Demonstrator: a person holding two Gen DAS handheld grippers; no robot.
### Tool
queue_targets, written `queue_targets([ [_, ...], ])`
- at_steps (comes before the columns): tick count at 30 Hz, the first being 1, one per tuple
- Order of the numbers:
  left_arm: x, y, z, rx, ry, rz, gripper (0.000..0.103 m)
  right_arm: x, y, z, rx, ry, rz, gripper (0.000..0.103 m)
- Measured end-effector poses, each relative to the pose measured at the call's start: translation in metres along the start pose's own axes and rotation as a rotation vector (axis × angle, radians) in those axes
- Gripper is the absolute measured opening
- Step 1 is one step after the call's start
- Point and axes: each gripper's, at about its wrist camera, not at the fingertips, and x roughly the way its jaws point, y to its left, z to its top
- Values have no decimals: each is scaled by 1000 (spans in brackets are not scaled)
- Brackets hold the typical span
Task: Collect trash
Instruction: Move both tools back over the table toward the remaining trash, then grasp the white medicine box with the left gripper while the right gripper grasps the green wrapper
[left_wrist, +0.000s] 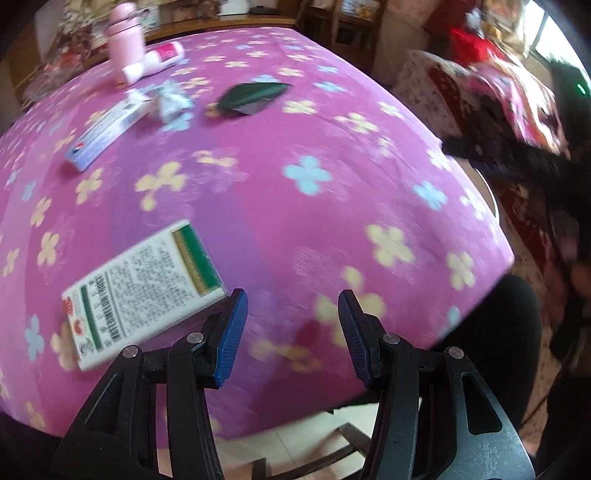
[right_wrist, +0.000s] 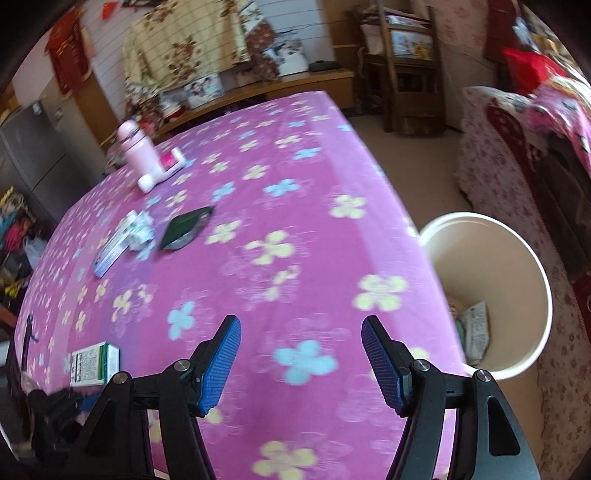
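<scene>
Holding: nothing in either claw; both hang over the flowered pink tablecloth (left_wrist: 295, 206).
Your left claw (left_wrist: 293, 306): jaws parted, nothing between the blue pads (left_wrist: 232, 334), touching no item. The white-and-green box (left_wrist: 144, 291) lies just beside its left pad, at lower left of the left view.
Your right claw (right_wrist: 301, 334): jaws parted wider, released, only cloth showing between them.
Trash on the table: a blue-and-white box (left_wrist: 103, 134), a crumpled wrapper (left_wrist: 171, 101) and a dark green packet (left_wrist: 251, 96) sit close together at upper left of the left view, well apart from both claws.
Bin: the cream bin (right_wrist: 517, 266) stands beside the table edge at right of the right view, with a crumpled packet (right_wrist: 476, 332) at its bottom.
Other items: a pink bottle (left_wrist: 125, 37) and a white-and-pink tube (left_wrist: 155, 62) at the far upper left.
</scene>
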Motion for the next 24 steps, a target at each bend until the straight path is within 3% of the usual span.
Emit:
queue_targets([
  [7, 13, 71, 50, -175, -59, 52, 49, 10, 31, 1, -70, 24, 15, 66],
  [12, -6, 123, 67, -318, -68, -44, 49, 23, 39, 8, -58, 45, 42, 68],
  [15, -34, 133, 68, -311, -103, -50, 51, 34, 45, 12, -37, 59, 75, 70],
  [19, -61, 141, 56, -292, -116, -56, 70, 50, 58, 19, -22, 90, 122, 70],
  [24, -58, 147, 29, -263, -79, 51, 72, 71, 79, 36, -11, 99, 151, 71],
])
